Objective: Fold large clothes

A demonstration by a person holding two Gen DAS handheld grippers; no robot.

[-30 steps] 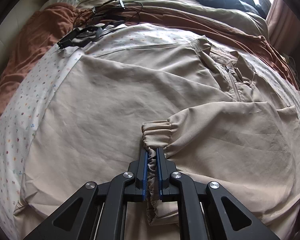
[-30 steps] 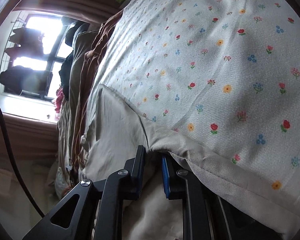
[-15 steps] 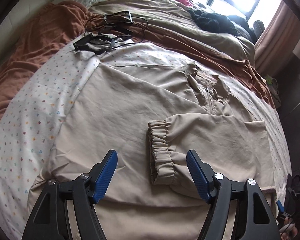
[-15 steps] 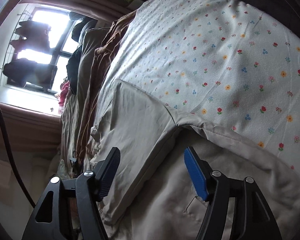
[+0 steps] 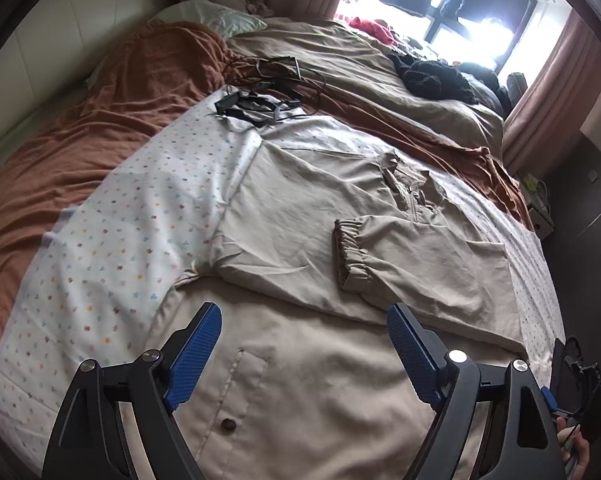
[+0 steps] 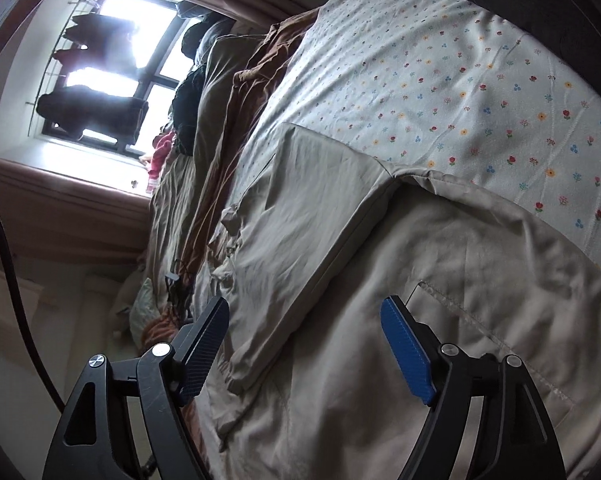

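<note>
Left wrist view shows the beige jacket [image 5: 300, 208] spread flat across the flowered sheet [image 5: 112, 240] of the bed, collar toward the window and hem toward the camera. One sleeve [image 5: 404, 248] lies folded across the jacket's chest, its elastic cuff [image 5: 350, 254] resting near the middle, just below the zipped collar; it looks laid there on purpose, to bring the garment's width in before the body is folded. On the jacket's near side, a pocket seam and a dark button [image 5: 228, 424] show that the lower front lies smooth.

Above that lower front hangs the left gripper [image 5: 304, 340], its blue fingers [image 5: 198, 344] spreading wider with nothing between them and only cloth below. In the right wrist view the right gripper [image 6: 304, 344] hangs over the jacket's other side, its fingers [image 6: 404, 356] likewise parting and empty, beside a straight folded edge [image 6: 340, 248] of the cloth.

Beyond the jacket's collar end, black cables and frames [image 5: 260, 96] rest on the sheet, with a brown blanket [image 5: 100, 120] farther out. A next fold would probably start from the hem.
</note>
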